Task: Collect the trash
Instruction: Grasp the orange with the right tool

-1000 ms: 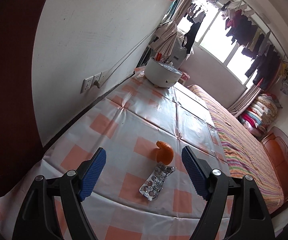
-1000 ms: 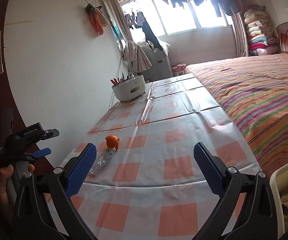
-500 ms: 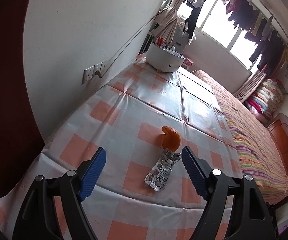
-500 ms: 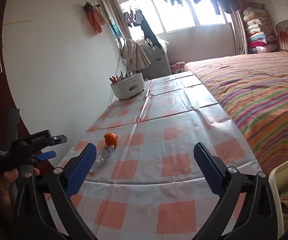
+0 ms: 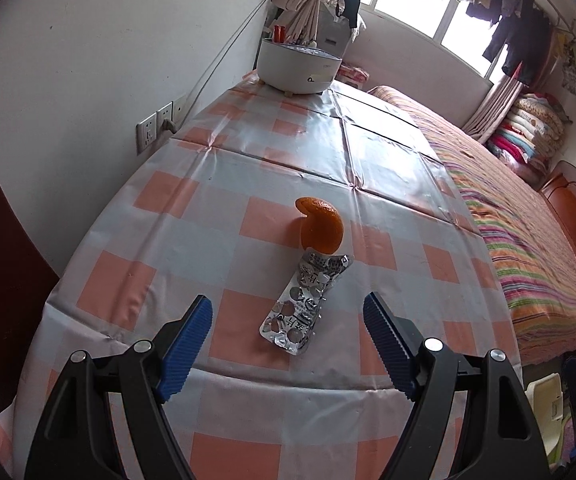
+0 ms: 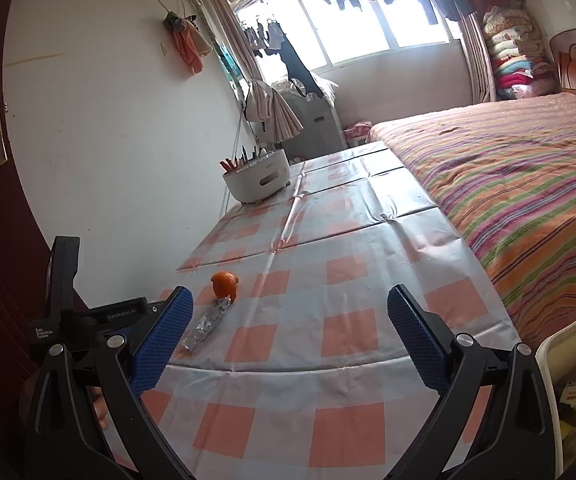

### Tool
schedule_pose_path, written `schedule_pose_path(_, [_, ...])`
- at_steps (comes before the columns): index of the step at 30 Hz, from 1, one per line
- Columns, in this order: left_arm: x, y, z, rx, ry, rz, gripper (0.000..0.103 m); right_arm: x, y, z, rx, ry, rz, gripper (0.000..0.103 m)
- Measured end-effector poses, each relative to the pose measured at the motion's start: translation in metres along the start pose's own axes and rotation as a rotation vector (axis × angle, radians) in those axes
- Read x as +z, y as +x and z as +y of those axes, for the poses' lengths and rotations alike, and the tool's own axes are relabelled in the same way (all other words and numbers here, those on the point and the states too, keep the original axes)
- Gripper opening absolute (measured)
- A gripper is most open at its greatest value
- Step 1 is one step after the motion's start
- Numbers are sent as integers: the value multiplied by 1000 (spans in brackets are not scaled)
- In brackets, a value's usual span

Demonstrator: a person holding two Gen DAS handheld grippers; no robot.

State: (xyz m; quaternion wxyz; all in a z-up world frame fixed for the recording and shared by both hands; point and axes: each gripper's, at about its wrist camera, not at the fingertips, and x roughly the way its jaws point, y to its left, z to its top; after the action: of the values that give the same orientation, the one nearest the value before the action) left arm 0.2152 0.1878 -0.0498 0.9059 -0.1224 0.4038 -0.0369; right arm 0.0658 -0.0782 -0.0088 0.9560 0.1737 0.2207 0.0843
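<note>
A curled piece of orange peel [image 5: 319, 224] lies on the orange-and-white checked tablecloth [image 5: 192, 240], and a used silver blister pack [image 5: 305, 302] touches its near side. My left gripper [image 5: 287, 306] hovers above the table's near edge, tilted down. It is open, and the near end of the blister pack appears between its blue pads without touching them. In the right wrist view the peel [image 6: 224, 285] and the blister pack [image 6: 206, 326] lie front left. My right gripper [image 6: 289, 294] is open and empty over the near edge. The left tool's black housing [image 6: 100, 314] shows behind its left finger.
A white round pot [image 5: 297, 66] holding pens stands at the table's far end by the wall. A striped bed [image 6: 507, 168] runs along the table's right side. A white bin rim [image 6: 559, 344] with paper inside sits at lower right. A wall socket [image 5: 156, 128] is left.
My left gripper has moved forward and down towards the blister pack and tipped further down, so the pack now appears between its fingertips. The right gripper has stayed put.
</note>
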Motion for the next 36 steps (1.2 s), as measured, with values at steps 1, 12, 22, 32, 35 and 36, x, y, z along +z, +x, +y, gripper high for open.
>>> schedule_pose_path(1, [0,0,0,1,6,2,76,1,0,0,2,3,-1,96])
schedule_pose_path(12, [5,-12,33,57,-70,-10,76,38,98,66,114,-106,228,96])
schedule_pose_path(22, [7,-21,77,89,-166,-1,76,35,220,114,59,-200,470,86])
schedule_pose_path(32, [8,-26,81,93,-180,-12,76,23,266,117,3,-223,544,82])
schedule_pose_path(35, [10,-26,79,91,-178,-15,76,20,270,120,-4,-233,555,75])
schedule_pose_path(36, [10,-26,79,90,-176,-16,76,20,271,120,-7,-236,558,68])
